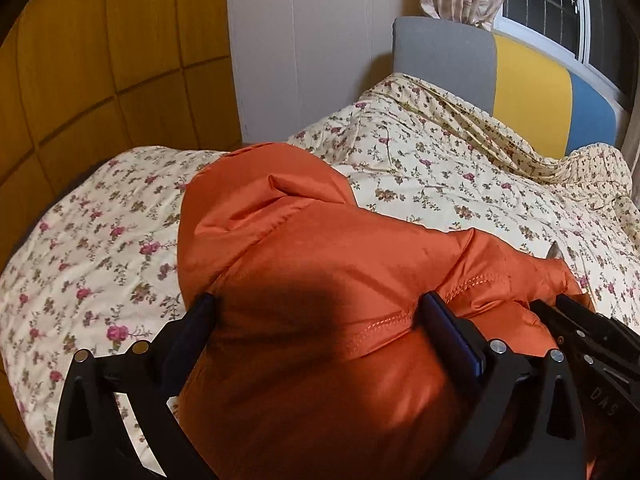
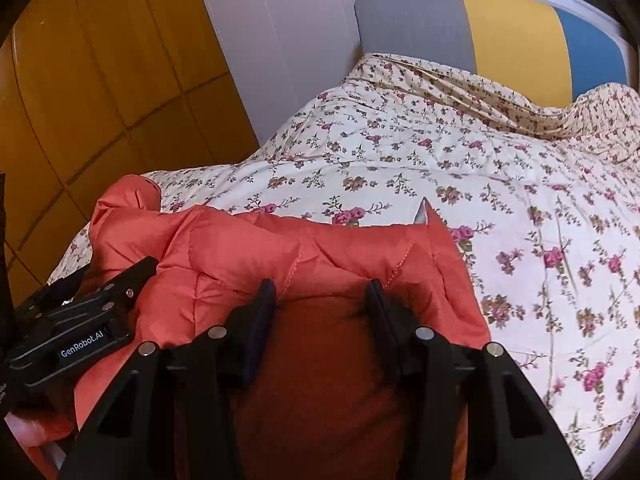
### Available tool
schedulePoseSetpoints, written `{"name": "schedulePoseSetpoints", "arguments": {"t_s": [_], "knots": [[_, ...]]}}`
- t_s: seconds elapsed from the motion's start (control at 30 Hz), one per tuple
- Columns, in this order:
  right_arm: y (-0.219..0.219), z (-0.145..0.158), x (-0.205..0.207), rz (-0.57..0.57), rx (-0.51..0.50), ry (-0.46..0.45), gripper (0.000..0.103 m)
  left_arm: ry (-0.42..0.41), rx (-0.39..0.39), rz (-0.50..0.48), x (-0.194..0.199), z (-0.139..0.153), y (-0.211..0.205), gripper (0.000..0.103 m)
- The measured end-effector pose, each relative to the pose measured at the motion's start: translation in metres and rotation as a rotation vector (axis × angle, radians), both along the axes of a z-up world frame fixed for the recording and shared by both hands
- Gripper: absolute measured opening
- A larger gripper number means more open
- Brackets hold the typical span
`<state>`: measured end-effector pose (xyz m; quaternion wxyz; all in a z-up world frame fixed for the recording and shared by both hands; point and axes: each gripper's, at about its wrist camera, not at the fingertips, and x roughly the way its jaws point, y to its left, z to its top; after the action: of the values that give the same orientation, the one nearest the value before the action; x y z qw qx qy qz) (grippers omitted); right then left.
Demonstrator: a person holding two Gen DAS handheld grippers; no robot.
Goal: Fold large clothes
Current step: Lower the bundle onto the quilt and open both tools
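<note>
Left wrist view: left tool (image 1: 316, 312) has a thick roll of the orange puffer jacket (image 1: 320, 260) bulging up between its fingers (image 1: 448, 328); both pads press into the padding, so it reads as clamped on the jacket, wide only because the fabric is bulky. Ahead of the tool the hood end sticks out and rests on the floral quilt (image 1: 440, 168) of the bed; the rest of the jacket runs back under and behind the tool. Right tool (image 1: 592, 332) sits just beside it on the right, gripping the same fold line. Holding the same edge at two points keeps the fold square while it is carried across the bed. Right wrist view: right tool (image 2: 320, 300) has a hump of jacket (image 2: 320, 248) between its fingers (image 2: 376, 312), pads dug into the stitched edge; clamped on it at a moderate width, again set by the padding thickness. Quilted panel spreads ahead and to both sides of the tool, a sleeve or hood lump off to the far left. Left tool (image 2: 100, 300) is close on the left, its jaws hidden in the fabric from here. Bare quilt (image 2: 440, 160) lies ahead and right of the tool up to the headboard (image 2: 500, 32), so there's room to lay the fold down. Slippery shell, so my guess is a deep bite is deliberate.
</note>
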<state>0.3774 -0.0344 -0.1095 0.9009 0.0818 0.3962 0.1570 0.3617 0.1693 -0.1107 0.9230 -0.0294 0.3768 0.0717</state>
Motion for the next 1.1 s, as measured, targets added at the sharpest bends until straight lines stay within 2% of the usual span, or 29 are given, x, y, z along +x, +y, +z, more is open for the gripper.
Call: {"name": "schedulePoseSetpoints", "arguments": {"t_s": [0.23,0.47,0.63,0.7,0.83,1.0,1.1], "knots": [[0.003,-0.009,0.004,-0.005,0.004,0.013,0.047,0.026,0.030,0.013,0.011,-0.011,-0.002,0.100],[0.000,-0.003,-0.016,-0.005,-0.010,-0.028,0.050,-0.008,0.096,0.014,-0.004,-0.006,-0.010,0.100],[-0.008,0.014,-0.052,0.003,-0.025,-0.086,0.077,-0.047,0.106,0.012,-0.035,0.010,-0.012,0.100],[-0.010,0.020,-0.068,-0.002,-0.048,-0.104,0.079,-0.076,0.096,0.012,-0.056,0.018,-0.013,0.100],[-0.021,0.032,-0.101,-0.015,-0.012,-0.095,0.089,-0.137,0.069,0.009,-0.101,0.027,-0.017,0.100],[-0.031,0.042,-0.141,-0.028,0.017,-0.086,0.099,-0.124,0.041,0.032,-0.143,0.028,-0.021,0.100],[-0.034,0.050,-0.163,-0.026,0.033,-0.084,0.100,-0.135,0.040,0.043,-0.171,0.032,-0.022,0.100]]}}
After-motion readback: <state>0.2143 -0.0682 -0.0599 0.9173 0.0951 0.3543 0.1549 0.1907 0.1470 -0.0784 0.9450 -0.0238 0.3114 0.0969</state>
